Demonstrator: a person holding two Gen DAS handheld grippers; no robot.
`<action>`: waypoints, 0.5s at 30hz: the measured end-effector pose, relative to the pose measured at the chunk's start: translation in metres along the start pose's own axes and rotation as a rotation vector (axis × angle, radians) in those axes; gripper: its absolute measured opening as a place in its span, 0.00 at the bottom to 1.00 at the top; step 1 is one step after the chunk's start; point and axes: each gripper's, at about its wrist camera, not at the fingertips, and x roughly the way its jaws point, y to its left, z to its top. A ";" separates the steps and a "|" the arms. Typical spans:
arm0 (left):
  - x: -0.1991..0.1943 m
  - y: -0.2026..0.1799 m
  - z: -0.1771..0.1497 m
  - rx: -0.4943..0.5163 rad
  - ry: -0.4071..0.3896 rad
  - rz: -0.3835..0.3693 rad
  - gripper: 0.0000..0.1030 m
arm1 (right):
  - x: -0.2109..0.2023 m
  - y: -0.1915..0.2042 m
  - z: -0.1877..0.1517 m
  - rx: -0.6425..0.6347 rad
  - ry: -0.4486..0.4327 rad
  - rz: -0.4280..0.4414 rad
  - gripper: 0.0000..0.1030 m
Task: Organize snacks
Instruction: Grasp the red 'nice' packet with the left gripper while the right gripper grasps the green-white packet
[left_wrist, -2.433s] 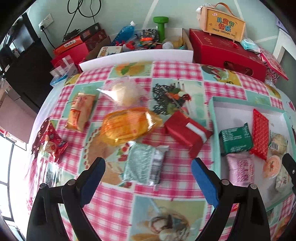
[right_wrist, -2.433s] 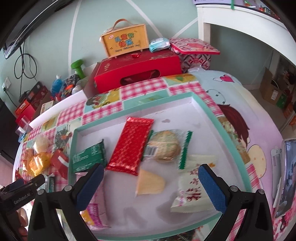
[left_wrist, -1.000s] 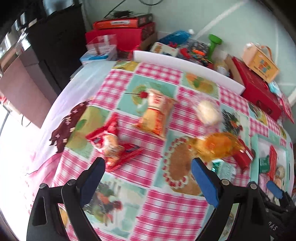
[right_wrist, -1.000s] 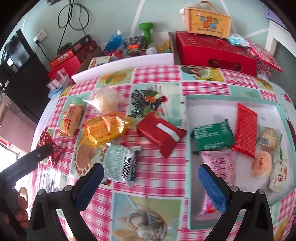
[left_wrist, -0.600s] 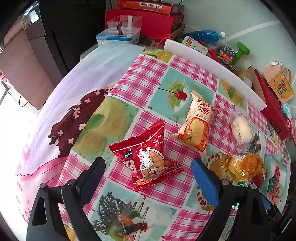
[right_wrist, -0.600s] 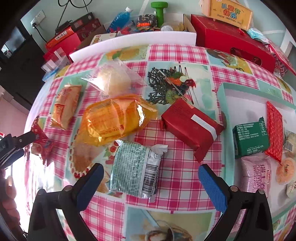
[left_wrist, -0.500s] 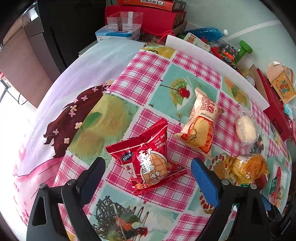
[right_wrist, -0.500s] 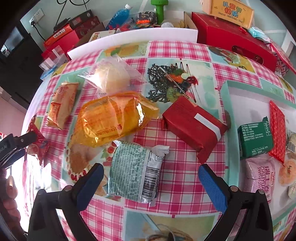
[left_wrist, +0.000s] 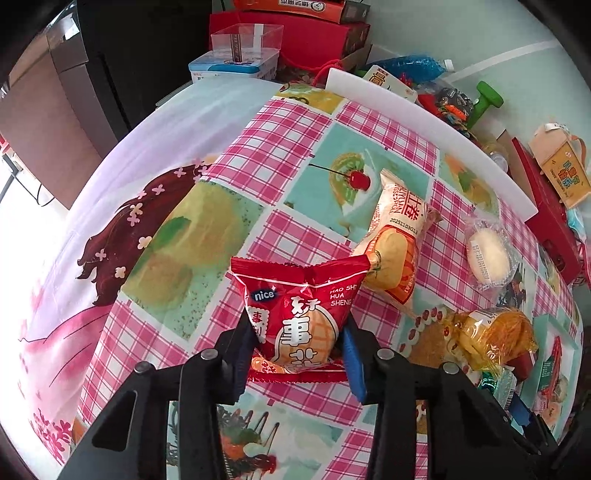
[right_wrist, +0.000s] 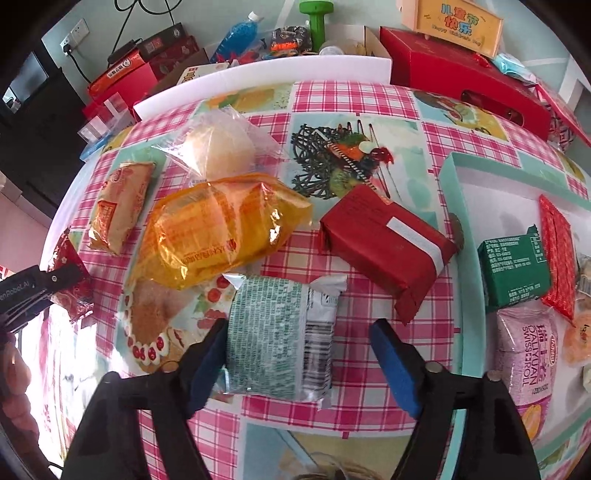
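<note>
Right wrist view, on the tablecloth (right_wrist: 369, 107):
- Barcoded packet (right_wrist: 280, 332), lower centre, between the right gripper (right_wrist: 299, 363) fingers.
- Transparent bread pack (right_wrist: 221, 232), above-left of it, touching.
- Round bun bag (right_wrist: 218, 147), above the bread pack.
- Wrapped block (right_wrist: 388, 243), centre right.
- Long pastry packet (right_wrist: 118, 206), left.
- Tray (right_wrist: 458, 206), right edge; boxed snack (right_wrist: 513, 269) inside, Swiss roll pack (right_wrist: 524, 358) below it.

Left wrist view: puffed bag (left_wrist: 299, 317), lower centre, between the left gripper (left_wrist: 299, 363) fingers.
</note>
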 end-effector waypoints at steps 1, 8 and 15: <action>0.000 -0.002 -0.001 -0.001 0.002 -0.001 0.41 | -0.001 -0.002 -0.001 0.004 -0.002 0.002 0.65; -0.007 -0.009 -0.016 -0.045 0.005 0.005 0.39 | -0.009 -0.018 -0.012 0.021 0.003 0.055 0.53; -0.030 -0.023 -0.030 -0.071 -0.028 -0.007 0.39 | -0.032 -0.034 -0.022 0.042 -0.027 0.111 0.51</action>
